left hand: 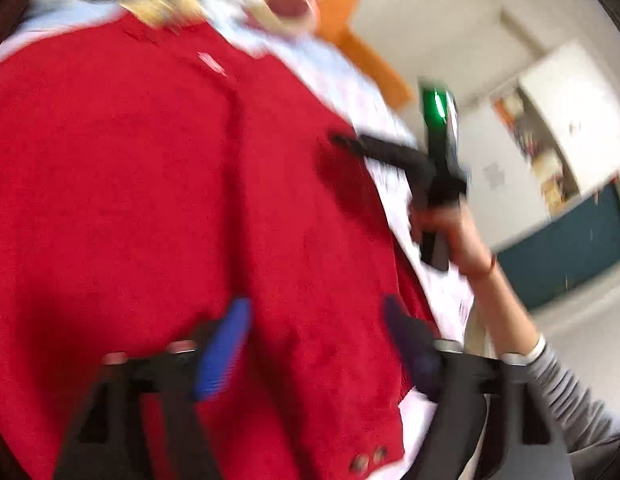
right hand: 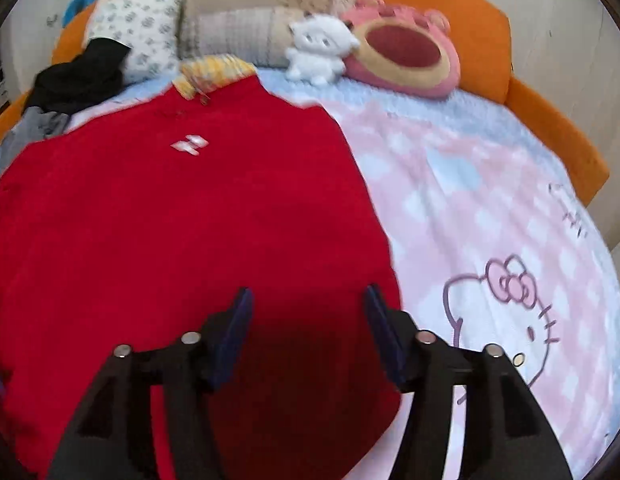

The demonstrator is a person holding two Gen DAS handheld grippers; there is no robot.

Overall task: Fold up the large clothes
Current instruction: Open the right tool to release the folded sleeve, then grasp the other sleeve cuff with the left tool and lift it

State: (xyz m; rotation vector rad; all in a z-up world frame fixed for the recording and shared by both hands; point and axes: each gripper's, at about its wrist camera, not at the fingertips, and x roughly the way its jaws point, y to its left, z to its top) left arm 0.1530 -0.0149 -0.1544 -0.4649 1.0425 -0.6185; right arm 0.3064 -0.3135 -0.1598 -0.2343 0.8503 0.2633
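A large red sweater (right hand: 182, 216) with a small white logo lies spread flat on the bed; it also fills the left wrist view (left hand: 150, 184). My left gripper (left hand: 315, 340) is open just above the sweater's lower part, near its right edge. My right gripper (right hand: 306, 328) is open and empty over the sweater's lower right part. In the left wrist view the right gripper (left hand: 345, 140) shows from the side, its fingertips over the sweater's right edge, held by a hand.
The bed has a pink and blue Hello Kitty blanket (right hand: 489, 240). Pillows (right hand: 246, 16), a white plush toy (right hand: 321, 48) and a pink plush cushion (right hand: 405, 48) lie at the head. Dark clothes (right hand: 78, 76) are piled at far left. An orange bed frame (right hand: 557, 128) edges the right.
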